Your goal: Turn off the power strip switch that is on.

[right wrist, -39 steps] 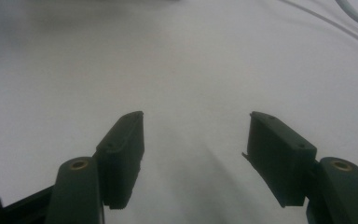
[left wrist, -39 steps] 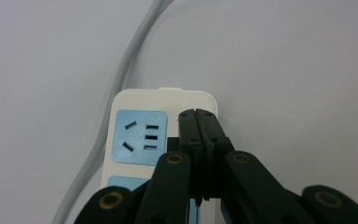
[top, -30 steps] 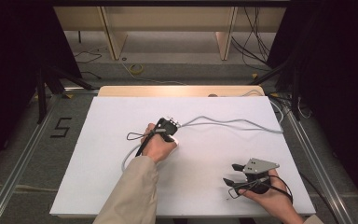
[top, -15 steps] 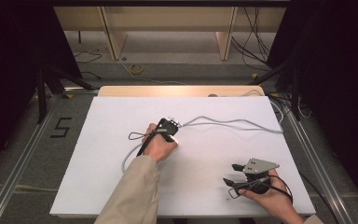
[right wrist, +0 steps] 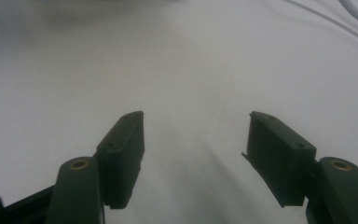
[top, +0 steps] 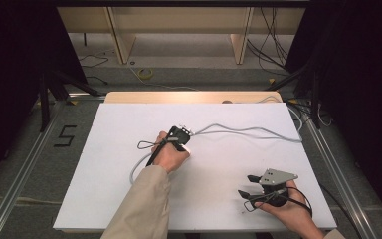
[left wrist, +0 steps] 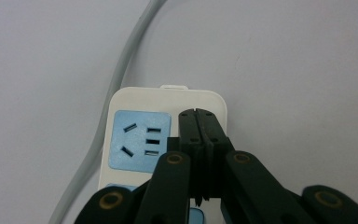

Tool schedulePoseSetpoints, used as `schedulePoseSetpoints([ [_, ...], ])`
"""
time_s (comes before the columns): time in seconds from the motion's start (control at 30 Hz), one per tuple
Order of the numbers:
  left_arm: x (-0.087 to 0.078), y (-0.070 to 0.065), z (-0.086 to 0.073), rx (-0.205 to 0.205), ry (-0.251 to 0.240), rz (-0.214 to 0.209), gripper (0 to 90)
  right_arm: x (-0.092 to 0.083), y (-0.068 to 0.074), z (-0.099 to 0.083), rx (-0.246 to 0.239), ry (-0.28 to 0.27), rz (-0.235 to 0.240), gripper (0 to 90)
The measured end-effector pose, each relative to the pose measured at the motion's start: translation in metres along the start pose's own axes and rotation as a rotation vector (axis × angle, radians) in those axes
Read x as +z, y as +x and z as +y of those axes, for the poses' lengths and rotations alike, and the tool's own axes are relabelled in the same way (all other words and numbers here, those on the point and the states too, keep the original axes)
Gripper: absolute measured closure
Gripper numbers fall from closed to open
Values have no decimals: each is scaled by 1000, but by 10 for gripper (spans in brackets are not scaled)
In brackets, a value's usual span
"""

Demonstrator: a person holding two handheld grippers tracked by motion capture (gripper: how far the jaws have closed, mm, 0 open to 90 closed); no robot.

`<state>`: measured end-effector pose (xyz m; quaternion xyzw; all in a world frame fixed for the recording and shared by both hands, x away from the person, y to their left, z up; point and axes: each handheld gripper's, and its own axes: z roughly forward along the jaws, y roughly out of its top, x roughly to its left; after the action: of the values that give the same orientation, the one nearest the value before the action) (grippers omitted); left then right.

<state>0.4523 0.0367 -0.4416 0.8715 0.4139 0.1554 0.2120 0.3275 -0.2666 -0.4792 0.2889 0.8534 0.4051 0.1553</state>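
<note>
Two grippers work over a white desk (top: 104, 164). The left gripper (left wrist: 199, 122), seen in the left gripper view, has its black jaws pressed together with nothing visible between them, and their tips hang over the right part of a white power strip (left wrist: 130, 100). The strip lies flat directly under and ahead of the jaws; its light blue socket panel (left wrist: 140, 140) sits just left of the closed tips, and a small tab marks its far end. A grey cable (left wrist: 121, 84) runs along the strip's left side and curves off across the desk. In the high view the left hand (top: 171, 155) holds this gripper (top: 181, 135) near the middle of the desk, with the cable (top: 248, 130) trailing toward the far right edge.

The right gripper (top: 246, 185) rests near the front right of the desk, well apart from the strip, held in the right hand (top: 283, 206). In the right gripper view its jaws stand wide apart, holding nothing, with bare white surface between them.
</note>
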Motion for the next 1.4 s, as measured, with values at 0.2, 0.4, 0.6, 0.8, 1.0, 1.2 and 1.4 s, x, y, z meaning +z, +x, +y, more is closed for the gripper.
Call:
schedulePoseSetpoints([
  [0.2, 0, 0, -1, -5, -4, 2, 895, 0, 0, 0, 1, 2, 1, 375],
  [0.4, 0, -2, -2, 12, -10, 12, 896, 0, 0, 0, -2, 2, 3, 375],
  [0.6, 0, -4, -2, 30, -9, 25, 897, 0, 0, 0, -2, 3, 3, 375],
  [0.8, 0, -5, -2, 33, -6, 28, 897, 0, 0, 0, -3, 4, 4, 375],
  [1.0, 1, -4, -1, 36, -1, 27, 898, 1, 1, 0, -1, 5, 5, 375],
  [1.2, 1, -6, -2, 54, 3, 35, 898, 1, 1, 0, -2, 6, 4, 375],
  [1.4, 0, -5, -3, 51, -8, 32, 897, 0, 0, 0, -3, 2, 3, 375],
])
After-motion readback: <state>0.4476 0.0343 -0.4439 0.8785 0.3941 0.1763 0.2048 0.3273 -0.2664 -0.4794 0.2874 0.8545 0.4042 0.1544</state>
